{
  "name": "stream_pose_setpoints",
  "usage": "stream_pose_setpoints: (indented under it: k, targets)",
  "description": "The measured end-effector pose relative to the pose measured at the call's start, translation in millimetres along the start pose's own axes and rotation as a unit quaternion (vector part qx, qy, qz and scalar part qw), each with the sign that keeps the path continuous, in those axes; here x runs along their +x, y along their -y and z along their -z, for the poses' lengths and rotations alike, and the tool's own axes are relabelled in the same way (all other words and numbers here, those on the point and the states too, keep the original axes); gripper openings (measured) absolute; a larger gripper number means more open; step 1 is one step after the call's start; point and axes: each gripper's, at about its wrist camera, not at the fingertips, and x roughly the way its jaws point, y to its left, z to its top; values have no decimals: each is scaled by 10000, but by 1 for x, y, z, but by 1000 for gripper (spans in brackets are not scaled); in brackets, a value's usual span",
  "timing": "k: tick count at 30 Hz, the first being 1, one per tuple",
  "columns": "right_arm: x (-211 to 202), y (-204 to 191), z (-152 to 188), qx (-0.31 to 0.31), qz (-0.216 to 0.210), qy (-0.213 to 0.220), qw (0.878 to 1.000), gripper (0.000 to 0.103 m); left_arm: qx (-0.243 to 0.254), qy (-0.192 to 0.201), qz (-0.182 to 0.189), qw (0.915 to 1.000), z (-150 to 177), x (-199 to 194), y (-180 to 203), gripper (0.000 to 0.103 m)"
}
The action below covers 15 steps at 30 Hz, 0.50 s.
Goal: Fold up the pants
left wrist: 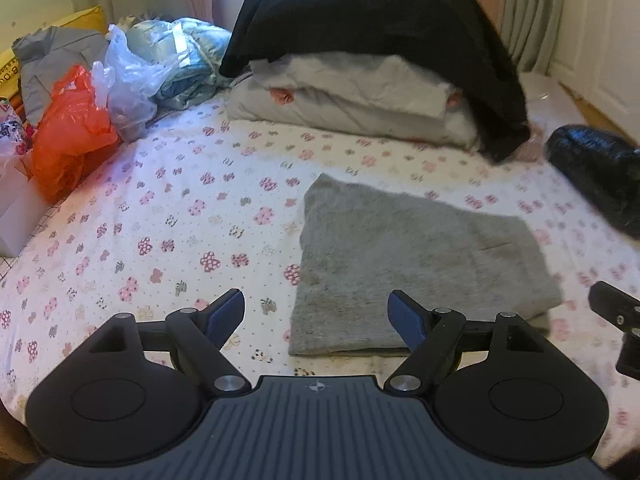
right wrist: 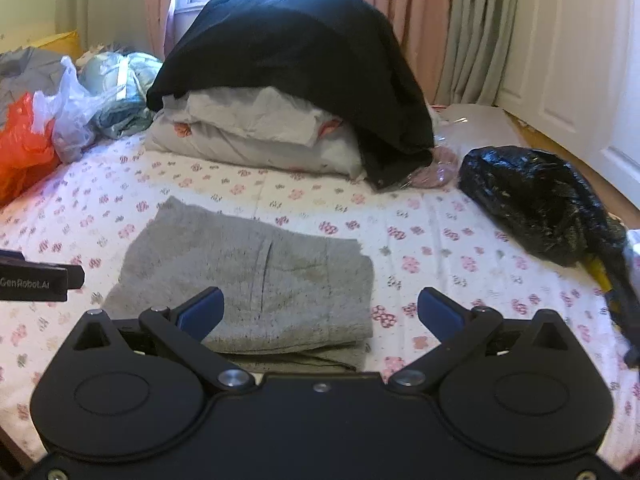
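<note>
Right wrist alone shows pants [right wrist: 248, 280] seam; both claws spread wide, empty.

- pants [left wrist: 404, 256] [right wrist: 256, 272]: grey knit, folded into flat rectangle w/ layers stacked (edges peek out underneath)
- lies flat on bed, mid-sheet, nothing touching it

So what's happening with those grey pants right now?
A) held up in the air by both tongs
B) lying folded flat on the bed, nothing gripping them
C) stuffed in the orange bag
B: the grey pants lie folded on the flowered bed sheet, and both the left tongs and right tongs are open and empty.
</note>
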Motion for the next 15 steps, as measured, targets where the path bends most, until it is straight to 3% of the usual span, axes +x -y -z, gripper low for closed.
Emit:
stream_pose_setpoints:
  k: [4, 8, 15]
  targets:
    - [-25, 4, -10, 225, -80, 20, 9997, 102, 96, 227, -22, 9997, -4, -24, 3, 78]
    - [-40, -3, -17, 88, -116, 168, 9998, 102, 145, 376, 217, 9990, -8, -40, 8, 78]
    - [-53, -7, -25, 55, -133, 299, 9994, 102, 104, 589, 248, 9979, -12, -56, 10, 79]
